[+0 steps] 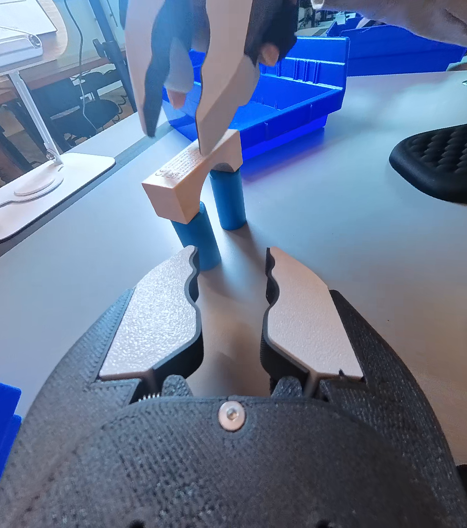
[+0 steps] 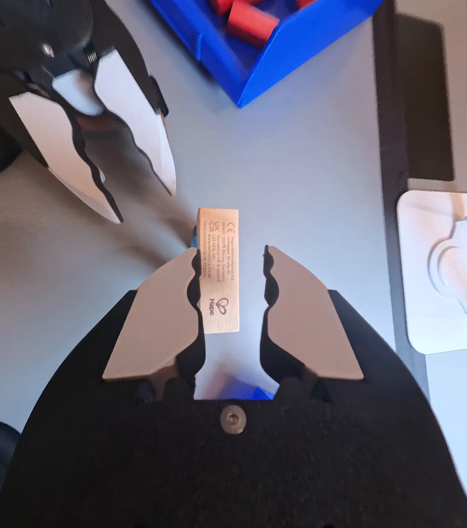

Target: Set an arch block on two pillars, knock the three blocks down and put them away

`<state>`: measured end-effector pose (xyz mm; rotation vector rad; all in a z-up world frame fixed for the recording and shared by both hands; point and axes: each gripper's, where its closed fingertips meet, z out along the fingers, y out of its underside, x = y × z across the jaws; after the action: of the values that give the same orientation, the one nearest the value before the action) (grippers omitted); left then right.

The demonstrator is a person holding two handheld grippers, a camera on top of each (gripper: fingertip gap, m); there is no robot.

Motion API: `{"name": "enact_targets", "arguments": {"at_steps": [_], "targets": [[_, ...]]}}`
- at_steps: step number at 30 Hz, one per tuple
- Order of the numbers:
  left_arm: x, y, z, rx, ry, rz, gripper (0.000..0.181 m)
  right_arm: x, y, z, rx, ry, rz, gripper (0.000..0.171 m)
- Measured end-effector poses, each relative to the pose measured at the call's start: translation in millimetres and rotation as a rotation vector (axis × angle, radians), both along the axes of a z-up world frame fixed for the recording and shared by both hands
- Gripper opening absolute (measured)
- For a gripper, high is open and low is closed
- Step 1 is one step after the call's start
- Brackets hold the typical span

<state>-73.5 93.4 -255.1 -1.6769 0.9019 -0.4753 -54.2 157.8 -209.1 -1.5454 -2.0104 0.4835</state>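
A pale wooden arch block (image 1: pixel 189 178) rests across two blue cylinder pillars, a near one (image 1: pixel 198 243) that appears to lean and a far one (image 1: pixel 228 200). My left gripper (image 1: pixel 232 251) is open and empty, low over the table, its left fingertip just in front of the near pillar. My right gripper (image 1: pixel 177 143) hangs over the arch from above, open, with one fingertip (image 1: pixel 203 148) on the arch's top. In the right wrist view the arch (image 2: pixel 219 271) lies below the open right gripper (image 2: pixel 230 250), close to its left finger. The left gripper (image 2: pixel 145 205) shows at upper left.
An empty blue bin (image 1: pixel 283 120) stands just behind the pillars. A blue bin (image 2: pixel 269 71) holding red blocks shows in the right wrist view. A white lamp base (image 1: pixel 40 183) stands at the left, a black wrist pad (image 1: pixel 449 163) at the right, on the grey table (image 1: pixel 341 257).
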Motion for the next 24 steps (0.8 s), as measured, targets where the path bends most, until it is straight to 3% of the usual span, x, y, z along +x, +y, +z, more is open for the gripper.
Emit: {"name": "enact_targets", "arguments": {"at_steps": [7, 15, 24], "targets": [[-2, 1, 4, 0.022, -0.012, 0.019, 0.044, 22, -14, 39, 0.034, 0.383, -0.168, 0.050], [-9, 6, 20, 0.072, -0.026, 0.107, 0.047, 60, -50, -7, 0.036, 0.528, -0.440, 0.051], [-23, 6, 36, 0.178, -0.015, 0.274, 0.052, 78, -28, -17, -0.039, 0.639, -0.615, 0.052]]}}
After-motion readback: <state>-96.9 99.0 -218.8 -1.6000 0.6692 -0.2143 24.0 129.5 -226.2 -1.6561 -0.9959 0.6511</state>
